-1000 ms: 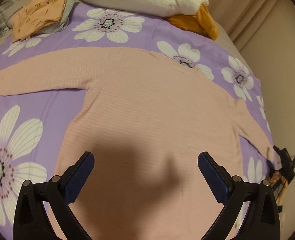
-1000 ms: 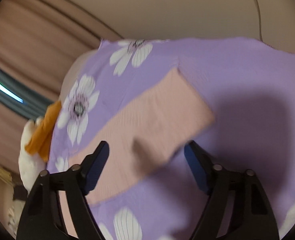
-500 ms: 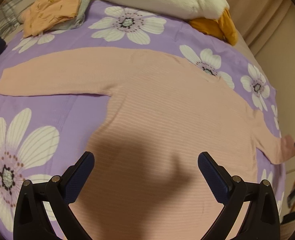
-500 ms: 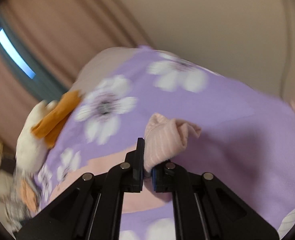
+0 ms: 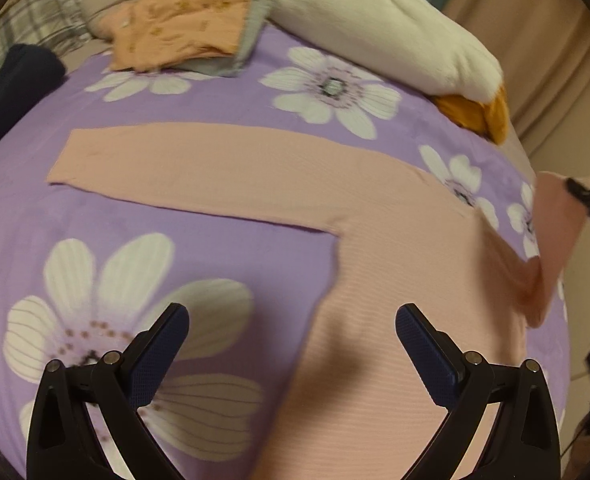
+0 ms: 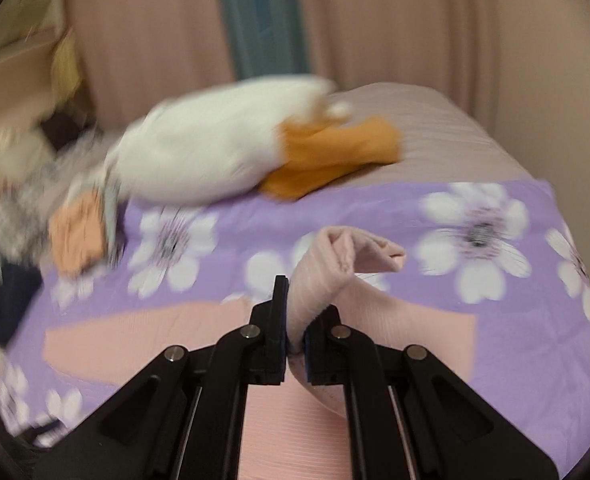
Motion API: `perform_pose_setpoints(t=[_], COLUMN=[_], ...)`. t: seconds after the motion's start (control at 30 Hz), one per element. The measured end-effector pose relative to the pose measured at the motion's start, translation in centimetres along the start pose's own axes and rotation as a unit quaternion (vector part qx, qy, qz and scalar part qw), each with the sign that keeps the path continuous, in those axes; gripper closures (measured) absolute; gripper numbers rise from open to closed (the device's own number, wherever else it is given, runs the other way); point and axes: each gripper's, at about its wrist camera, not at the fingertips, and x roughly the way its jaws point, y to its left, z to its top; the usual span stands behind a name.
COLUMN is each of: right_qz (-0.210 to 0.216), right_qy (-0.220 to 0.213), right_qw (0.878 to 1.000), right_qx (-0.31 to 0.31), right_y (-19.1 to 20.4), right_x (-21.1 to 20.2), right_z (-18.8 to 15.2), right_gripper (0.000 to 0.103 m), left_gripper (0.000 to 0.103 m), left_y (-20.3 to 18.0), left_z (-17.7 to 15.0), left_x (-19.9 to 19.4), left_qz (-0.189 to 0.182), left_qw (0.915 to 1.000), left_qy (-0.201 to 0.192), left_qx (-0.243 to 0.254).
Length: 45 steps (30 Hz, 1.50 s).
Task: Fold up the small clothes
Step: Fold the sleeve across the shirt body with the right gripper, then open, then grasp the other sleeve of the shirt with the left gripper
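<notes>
The right gripper [image 6: 295,332] is pinching one sleeve cuff of the pink ribbed knit sweater [image 5: 375,360], which is lying on the purple floral bedsheet [image 5: 215,252]; the left gripper [image 5: 291,344] is hovering spread above the hem.

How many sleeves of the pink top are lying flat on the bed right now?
1. The left sleeve lies flat across the purple bedspread; the right sleeve is lifted, pinched in the right gripper.
</notes>
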Motion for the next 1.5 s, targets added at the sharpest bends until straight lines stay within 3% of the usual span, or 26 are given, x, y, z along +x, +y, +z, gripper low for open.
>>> perform_pose_setpoints(t=[0.13, 0.27, 0.3, 0.33, 0.43, 0.57, 0.63, 0.7, 0.77, 0.9, 1.1, 1.23, 1.37, 1.5], right_qz=[-0.008, -0.013, -0.007, 0.001, 0.054, 0.162, 0.204, 0.216, 0.186, 0.141, 0.132, 0.124, 0.121, 0.132], right_qy=[0.041, 0.104, 0.118, 0.126, 0.146, 0.136, 0.116, 0.089, 0.081, 0.096, 0.093, 0.092, 0.084, 0.075], right_qw=[0.994, 0.981, 0.978, 0.975, 0.973, 0.971, 0.970, 0.972, 0.979, 0.983, 0.981, 0.982, 0.984, 0.983], right_qx=[-0.097, -0.165, -0.174, -0.181, -0.173, -0.110, -0.061, -0.017, 0.013, 0.060, 0.104, 0.105, 0.103, 0.102], right_y=[6.4, 11.0, 11.5, 12.0, 12.6, 10.0, 6.6, 3.1, 0.3, -3.7, -7.2, -7.8, -9.3, -8.9], right_x=[5.2, 10.2, 11.0, 11.5, 11.6, 8.1, 5.7, 4.1, 3.9, 5.2, 5.8, 5.5, 4.1, 2.7], right_z=[-3.2, -7.8, -8.8, -9.5, -10.7, -10.1, -9.6, -9.6, -9.8, -11.0, -12.5, -13.2, -13.7, -13.9], right_gripper=[0.094, 0.095, 0.092, 0.084, 0.055, 0.043, 0.035, 0.035, 0.036, 0.066, 0.068, 0.066, 0.066, 0.066], left_gripper=[0.001, 0.001, 0.001, 0.001, 0.001, 0.001, 0.001, 0.001, 0.001, 0.001, 0.001, 0.001, 0.001, 0.001], left_y=[1.9, 2.3, 2.3, 1.8, 0.5, -2.6, -4.7, -7.3, -9.5, -12.8, -14.3, -11.9, -7.7, -3.2], left_z=[0.4, 0.9, 1.0, 1.3, 1.9, 3.1, 3.5, 4.2, 4.8, 5.7, 6.4, 6.7, 7.2, 7.5], left_x=[0.2, 0.7, 0.8, 1.1, 1.4, 2.1, 2.5, 3.4, 4.8, 8.2, 12.6, 14.4, 12.9, 9.6], left_qz=[0.008, 0.008, 0.008, 0.006, -0.018, -0.055, -0.077, -0.126, -0.183, -0.231, -0.223, -0.180, -0.185, -0.164], left_qw=[0.9999, 0.9998, 0.9998, 0.9999, 0.9998, 0.9978, 0.9956, 0.9896, 0.9801, 0.9693, 0.9710, 0.9808, 0.9810, 0.9850], left_qy=[0.000, 0.002, 0.002, 0.004, 0.009, 0.016, 0.015, 0.021, 0.036, 0.056, 0.067, 0.070, 0.057, 0.027], left_qx=[-0.014, -0.017, -0.015, -0.011, 0.002, 0.033, 0.050, 0.065, 0.069, 0.061, 0.055, 0.029, -0.015, -0.045])
